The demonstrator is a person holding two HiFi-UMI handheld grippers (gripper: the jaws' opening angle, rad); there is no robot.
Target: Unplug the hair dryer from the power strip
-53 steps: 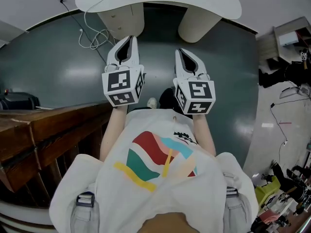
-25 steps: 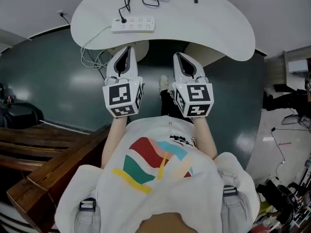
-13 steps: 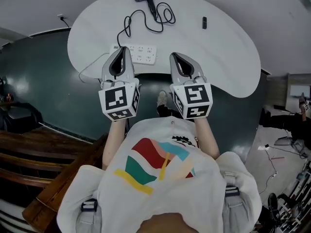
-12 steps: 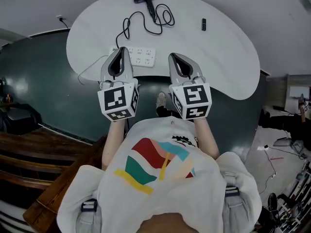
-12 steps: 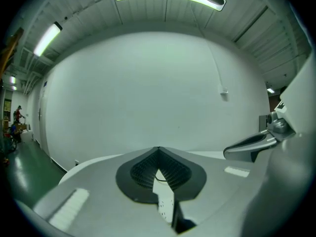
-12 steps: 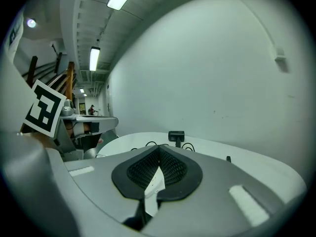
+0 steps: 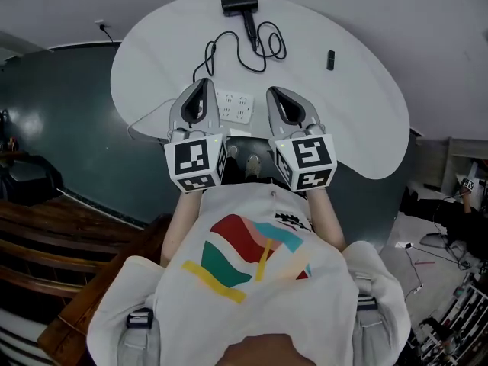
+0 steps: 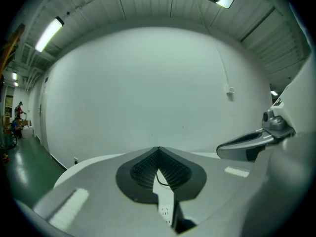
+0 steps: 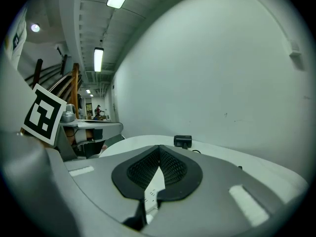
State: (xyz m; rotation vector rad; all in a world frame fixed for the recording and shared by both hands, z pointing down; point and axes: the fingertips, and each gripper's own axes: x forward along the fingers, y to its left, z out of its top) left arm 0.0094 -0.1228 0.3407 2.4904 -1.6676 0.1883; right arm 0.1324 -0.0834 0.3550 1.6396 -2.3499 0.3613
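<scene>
A black hair dryer [image 7: 239, 4] lies at the far side of the white table [image 7: 366, 97], and it also shows in the right gripper view as the hair dryer [image 9: 182, 140]. Its black cord [image 7: 259, 40] loops back toward the white power strip [image 7: 238, 105] near the table's front edge. My left gripper [image 7: 203, 86] is shut and empty, over the strip's left end, and hides the plug. My right gripper [image 7: 274, 94] is also shut and empty, just right of the strip. Each gripper view shows the pads meeting: left gripper [image 8: 158, 151], right gripper [image 9: 159, 148].
A small black object [image 7: 331, 59] lies on the table's right part. The strip's white cable [image 7: 149, 113] trails off the left edge toward a wall socket [image 7: 101, 25]. Wooden steps [image 7: 46, 235] stand at the lower left, with clutter on the floor at the far right.
Both grippers moved forward from over the floor to over the table's near edge, on either side of the power strip. Their jaws stayed shut.
</scene>
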